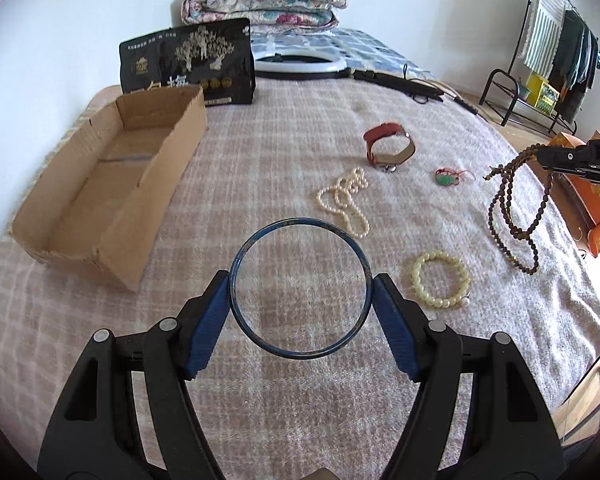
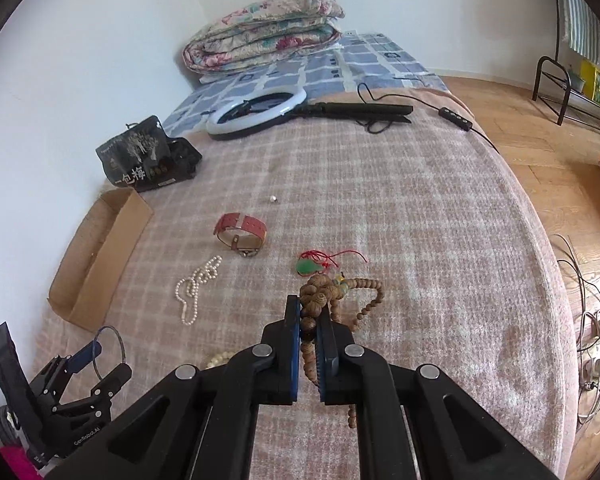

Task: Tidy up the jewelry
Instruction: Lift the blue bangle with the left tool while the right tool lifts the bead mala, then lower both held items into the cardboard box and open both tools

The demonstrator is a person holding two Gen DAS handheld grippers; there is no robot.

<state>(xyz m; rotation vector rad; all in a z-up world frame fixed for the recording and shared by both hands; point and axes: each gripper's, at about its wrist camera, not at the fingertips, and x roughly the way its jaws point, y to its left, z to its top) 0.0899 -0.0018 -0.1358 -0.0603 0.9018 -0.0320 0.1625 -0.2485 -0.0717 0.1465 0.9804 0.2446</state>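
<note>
My left gripper is shut on a thin blue bangle, its blue pads pressing the ring's two sides above the blanket. My right gripper is shut on a string of brown wooden beads, which hangs in loops from its tips. From the left wrist view, the same brown beads dangle from the right gripper at the right. Lying on the bed are a white pearl necklace, a red-strapped watch, a green pendant on red cord and a cream bead bracelet.
An open cardboard box sits at the left on the pink checked blanket. Behind it stands a black snack bag, then a ring light with cable and a folded quilt. A small silver bead lies loose.
</note>
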